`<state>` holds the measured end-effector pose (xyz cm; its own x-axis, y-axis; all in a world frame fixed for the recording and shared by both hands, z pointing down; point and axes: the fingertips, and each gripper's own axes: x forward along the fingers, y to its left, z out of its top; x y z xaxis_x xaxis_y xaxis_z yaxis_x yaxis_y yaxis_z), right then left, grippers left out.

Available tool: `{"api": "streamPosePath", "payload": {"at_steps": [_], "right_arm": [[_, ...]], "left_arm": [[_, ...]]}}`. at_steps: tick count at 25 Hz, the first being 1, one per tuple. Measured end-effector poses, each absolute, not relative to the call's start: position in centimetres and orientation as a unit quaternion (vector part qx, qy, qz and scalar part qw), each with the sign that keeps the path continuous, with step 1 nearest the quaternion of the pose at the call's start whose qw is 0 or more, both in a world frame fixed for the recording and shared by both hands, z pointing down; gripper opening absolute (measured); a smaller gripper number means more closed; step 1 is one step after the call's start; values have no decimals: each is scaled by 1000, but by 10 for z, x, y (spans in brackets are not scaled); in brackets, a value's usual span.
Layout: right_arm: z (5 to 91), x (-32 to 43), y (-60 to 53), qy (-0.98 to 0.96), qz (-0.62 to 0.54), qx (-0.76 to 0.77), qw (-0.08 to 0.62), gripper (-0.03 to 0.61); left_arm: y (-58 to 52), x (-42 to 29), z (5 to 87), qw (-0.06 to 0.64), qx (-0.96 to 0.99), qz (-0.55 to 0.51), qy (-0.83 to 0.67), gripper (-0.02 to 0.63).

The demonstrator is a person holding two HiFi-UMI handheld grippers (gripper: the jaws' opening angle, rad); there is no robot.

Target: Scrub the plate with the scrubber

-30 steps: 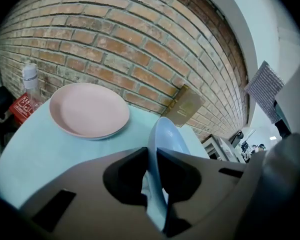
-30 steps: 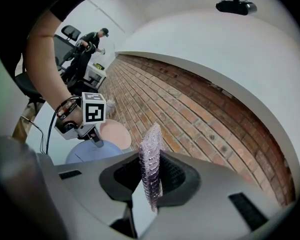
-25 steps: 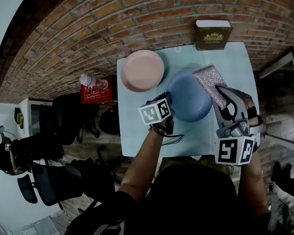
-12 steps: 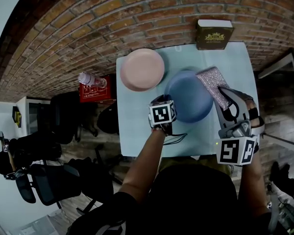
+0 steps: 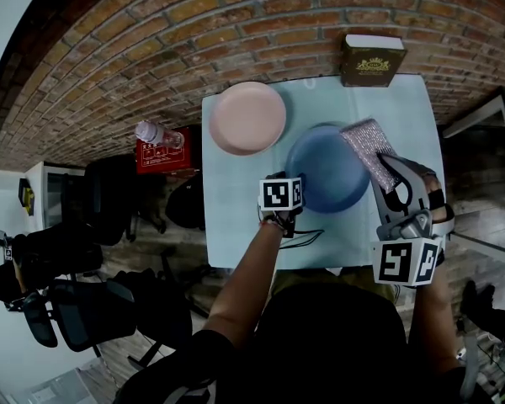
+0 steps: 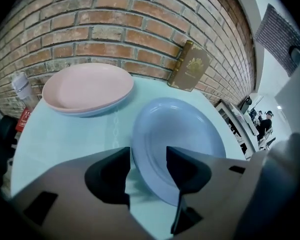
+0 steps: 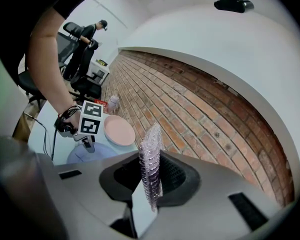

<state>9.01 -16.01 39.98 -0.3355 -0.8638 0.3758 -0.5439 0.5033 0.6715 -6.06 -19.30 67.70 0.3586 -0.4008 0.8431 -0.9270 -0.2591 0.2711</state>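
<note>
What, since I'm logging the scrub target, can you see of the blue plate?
The blue plate is round, shallow, plastic-looking, with a raised rim and nothing on it. It lies flat on the table, apart from the pink plate. Its near rim sits between the fingers of the left gripper, which have just been opening and do not press it. The scrubber overlaps its right edge in the head view; contact is unclear.

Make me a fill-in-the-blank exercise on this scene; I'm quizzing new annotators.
The right gripper is shut on the ___.
The left gripper, jaws just opened, straddles the ___ of the blue plate.
In the head view, the pink plate lies to the blue plate's ___.
Missing: scrubber; rim; left.
</note>
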Motion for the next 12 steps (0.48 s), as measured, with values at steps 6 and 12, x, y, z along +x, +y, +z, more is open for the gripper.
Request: {"api": "streamPosePath", "payload": {"at_steps": [6, 12], "right_arm": [[389, 84, -160, -790, -225, 452, 348, 91], [367, 74, -159, -801, -223, 461, 312, 91]], "left_arm": [[-201, -75, 636, 347, 741, 320, -478, 218], [-216, -69, 531, 177, 808, 289, -481, 216]]}}
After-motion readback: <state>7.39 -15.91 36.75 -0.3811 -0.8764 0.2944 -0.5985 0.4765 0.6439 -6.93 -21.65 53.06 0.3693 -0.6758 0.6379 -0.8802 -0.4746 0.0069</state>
